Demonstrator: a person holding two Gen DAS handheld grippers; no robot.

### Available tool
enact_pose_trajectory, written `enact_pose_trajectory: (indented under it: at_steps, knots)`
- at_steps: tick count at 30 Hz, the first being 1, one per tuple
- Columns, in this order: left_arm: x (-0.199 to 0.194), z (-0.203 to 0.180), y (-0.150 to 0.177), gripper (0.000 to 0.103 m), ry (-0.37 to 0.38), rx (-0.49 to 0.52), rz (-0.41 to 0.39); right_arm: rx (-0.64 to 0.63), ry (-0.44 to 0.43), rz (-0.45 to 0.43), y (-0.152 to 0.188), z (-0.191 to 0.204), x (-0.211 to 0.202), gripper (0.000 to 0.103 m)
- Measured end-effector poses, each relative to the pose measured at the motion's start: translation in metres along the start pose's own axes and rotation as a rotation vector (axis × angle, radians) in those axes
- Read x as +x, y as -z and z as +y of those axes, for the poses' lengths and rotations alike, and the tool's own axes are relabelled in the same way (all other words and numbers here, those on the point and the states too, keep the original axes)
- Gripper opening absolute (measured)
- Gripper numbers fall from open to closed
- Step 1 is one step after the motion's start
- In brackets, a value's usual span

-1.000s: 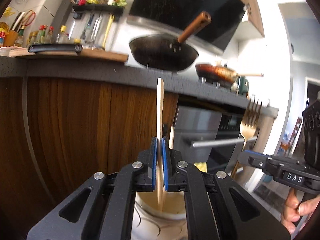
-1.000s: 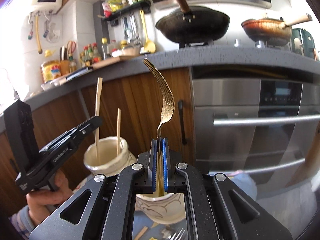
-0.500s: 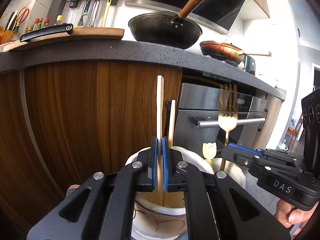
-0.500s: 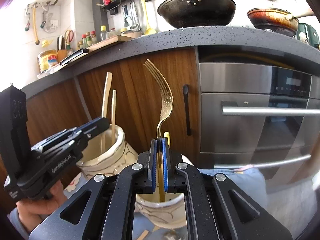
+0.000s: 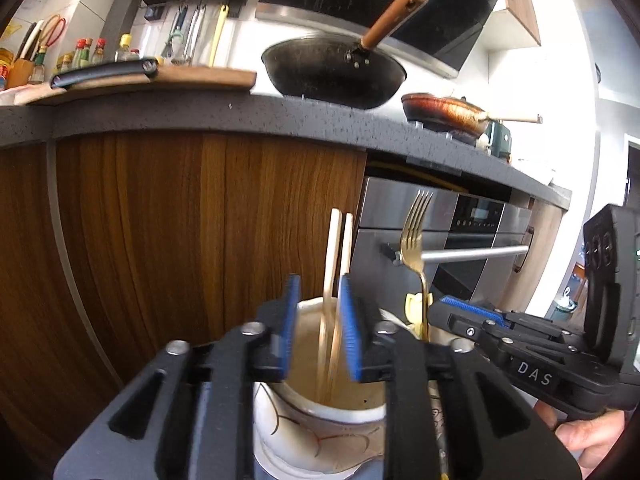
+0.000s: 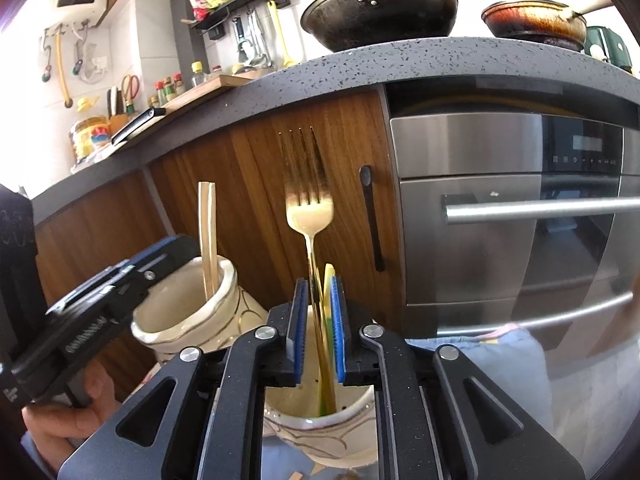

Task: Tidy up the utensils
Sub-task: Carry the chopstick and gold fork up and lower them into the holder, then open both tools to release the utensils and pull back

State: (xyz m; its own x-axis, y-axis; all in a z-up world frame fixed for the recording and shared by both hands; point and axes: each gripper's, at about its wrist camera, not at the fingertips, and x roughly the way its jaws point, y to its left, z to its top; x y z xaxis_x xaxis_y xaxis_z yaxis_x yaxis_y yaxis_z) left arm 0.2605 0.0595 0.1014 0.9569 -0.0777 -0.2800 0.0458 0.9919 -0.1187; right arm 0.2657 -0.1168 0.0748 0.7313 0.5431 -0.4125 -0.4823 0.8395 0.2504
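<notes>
Chopsticks and fork, each standing in a jar

Two wooden chopsticks (image 5: 334, 276) lean upright between parted jaws – gold fork (image 6: 310, 216) stands tines-up between barely parted jaws, both in cream ceramic jars (image 6: 176, 320).

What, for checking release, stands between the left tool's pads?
Two wooden chopsticks in the cream jar; the left tool has just been opening its jaws. Left wrist view.

Wood cabinets (image 5: 160, 240), grey countertop (image 5: 240, 114), steel oven (image 6: 520, 220), bright daylight.

Your left wrist cam sits low, close over its cream jar (image 5: 320, 420), facing the cabinets, right wrist cam likewise over its own jar (image 6: 320, 432), both share counter, wok, oven (image 6: 520, 216).
</notes>
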Motion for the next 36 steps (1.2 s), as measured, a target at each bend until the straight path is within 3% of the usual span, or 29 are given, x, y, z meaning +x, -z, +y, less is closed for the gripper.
enact_pose_trajectory:
  at_steps: [4, 8, 13, 16, 21, 28, 30, 36]
  knots:
    - [-0.018, -0.001, -0.003, 0.046, -0.013, 0.011, -0.042, -0.001, 0.006, -0.030, -0.001, -0.001, -0.016, 0.020]
    - [-0.038, -0.002, -0.006, 0.048, -0.021, 0.011, -0.075, 0.004, 0.018, -0.071, 0.000, -0.002, -0.036, 0.034]
    - [-0.058, 0.003, 0.000, 0.052, -0.031, -0.018, -0.069, -0.009, 0.043, -0.064, 0.012, -0.003, -0.055, 0.035]
    - [-0.065, 0.004, 0.013, 0.052, -0.038, -0.015, -0.034, -0.010, 0.058, -0.048, 0.019, -0.003, -0.063, 0.036]
    - [-0.074, 0.009, 0.042, 0.052, -0.045, -0.015, 0.053, -0.013, 0.079, -0.011, 0.041, -0.003, -0.078, 0.048]
    - [-0.084, 0.013, 0.078, 0.052, -0.053, -0.020, 0.148, 0.044, 0.085, 0.102, 0.081, -0.014, -0.080, 0.053]
    - [-0.086, 0.010, 0.086, 0.052, -0.063, 0.000, 0.167, 0.052, 0.085, 0.128, 0.089, -0.015, -0.080, 0.059]
    - [-0.080, -0.002, 0.108, 0.052, -0.059, 0.069, 0.260, 0.047, 0.095, 0.210, 0.113, -0.015, -0.077, 0.060]
